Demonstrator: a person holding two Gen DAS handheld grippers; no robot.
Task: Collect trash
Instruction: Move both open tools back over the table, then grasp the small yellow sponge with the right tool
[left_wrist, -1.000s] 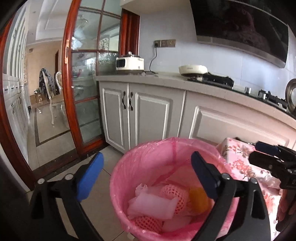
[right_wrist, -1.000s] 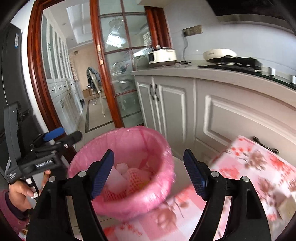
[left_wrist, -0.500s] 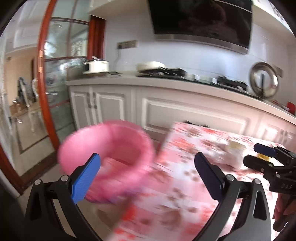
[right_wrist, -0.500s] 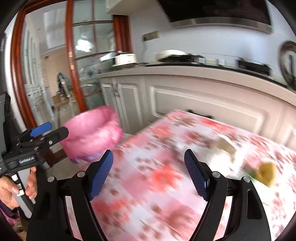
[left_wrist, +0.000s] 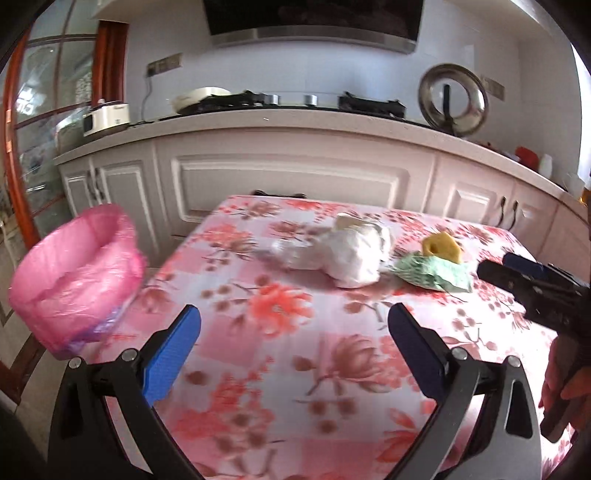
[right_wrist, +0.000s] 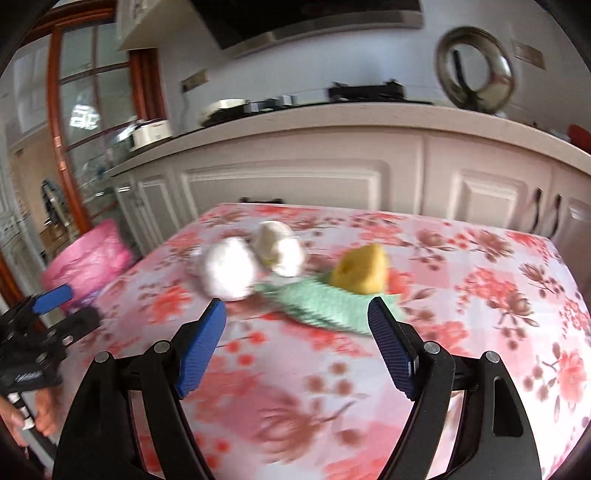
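Note:
A crumpled white wad (left_wrist: 351, 254) (right_wrist: 231, 271), a green net wrap (left_wrist: 432, 275) (right_wrist: 325, 302) and a yellow lump (left_wrist: 442, 248) (right_wrist: 360, 271) lie together on the pink floral table (left_wrist: 280, 332) (right_wrist: 480, 295). A bin lined with a pink bag (left_wrist: 77, 273) (right_wrist: 88, 258) stands off the table's left edge. My left gripper (left_wrist: 293, 350) is open and empty above the table's near part. My right gripper (right_wrist: 297, 343) is open and empty, just short of the green wrap.
White kitchen cabinets (left_wrist: 288, 181) and a counter with a stove (left_wrist: 295, 101) run behind the table. A glass door with a red-brown frame (left_wrist: 22, 147) is at the left. A round steel lid (left_wrist: 452, 98) leans on the wall.
Both grippers have swung right from above the pink bin to over the table. The trash pile has come into view ahead of them. Both stayed open.

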